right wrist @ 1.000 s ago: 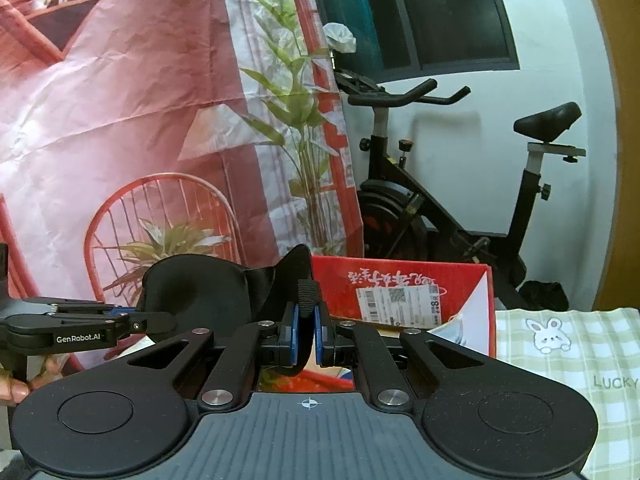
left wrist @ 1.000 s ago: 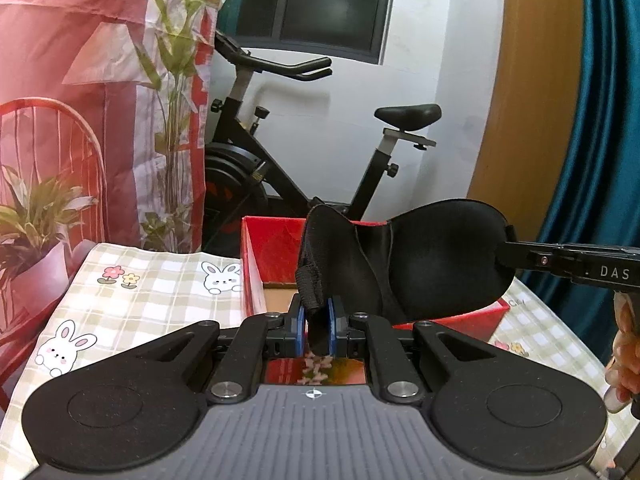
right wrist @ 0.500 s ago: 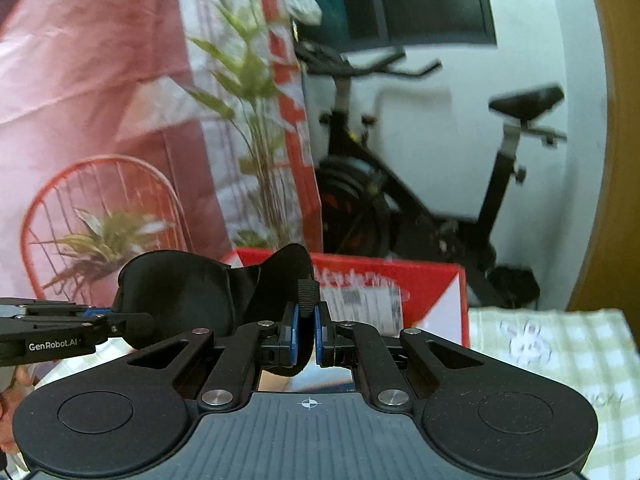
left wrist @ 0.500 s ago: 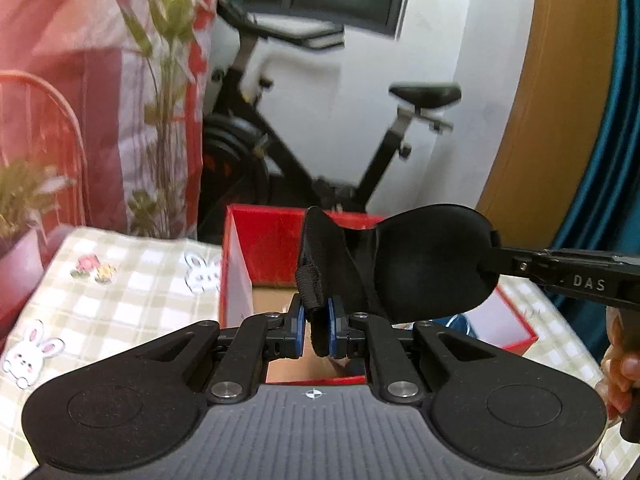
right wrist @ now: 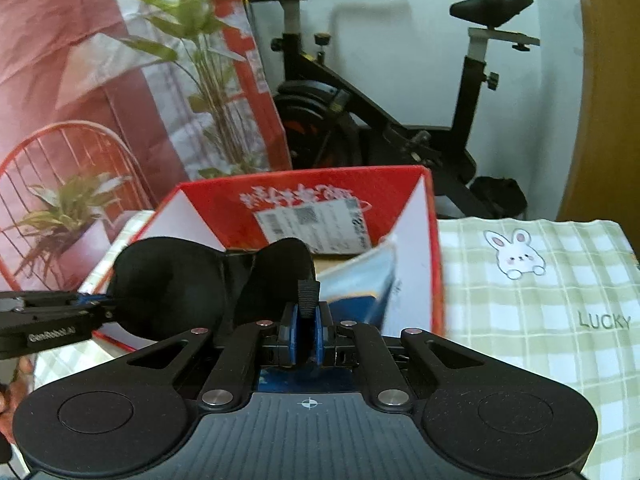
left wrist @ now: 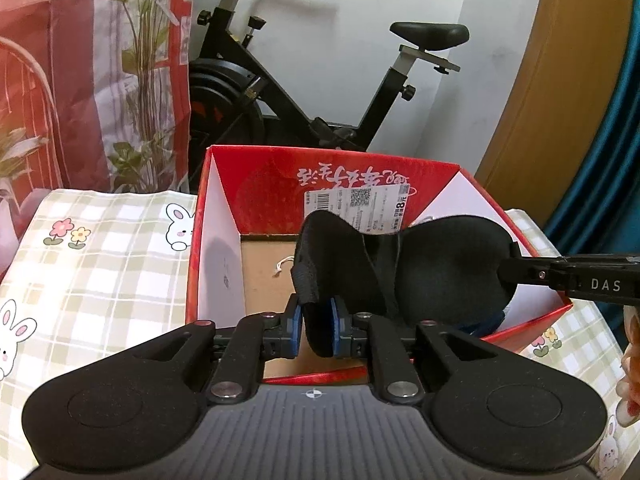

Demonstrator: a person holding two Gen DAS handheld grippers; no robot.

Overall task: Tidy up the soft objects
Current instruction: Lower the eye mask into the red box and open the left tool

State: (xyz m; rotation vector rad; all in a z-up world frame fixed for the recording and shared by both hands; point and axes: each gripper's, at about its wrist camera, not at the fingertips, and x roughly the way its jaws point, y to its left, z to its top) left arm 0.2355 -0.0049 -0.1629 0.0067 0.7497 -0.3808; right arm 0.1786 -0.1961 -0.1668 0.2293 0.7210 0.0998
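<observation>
Left wrist: left claw (left wrist: 316, 330) and right claw (right wrist: 306, 334) each clamp black eye mask (left wrist: 440, 272), apparently over red box (left wrist: 216, 184).

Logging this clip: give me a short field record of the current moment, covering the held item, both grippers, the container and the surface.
held item: black sleep mask, stretched between both grippers, above the open box
left gripper: jaws shut on one end of the mask
right gripper: jaws shut on the other end, at the strap
container: red cardboard box, open top, shipping label on inner far wall
box contents: blue-and-white item leaning inside
surface: checked bunny tablecloth
background: exercise bike
</observation>
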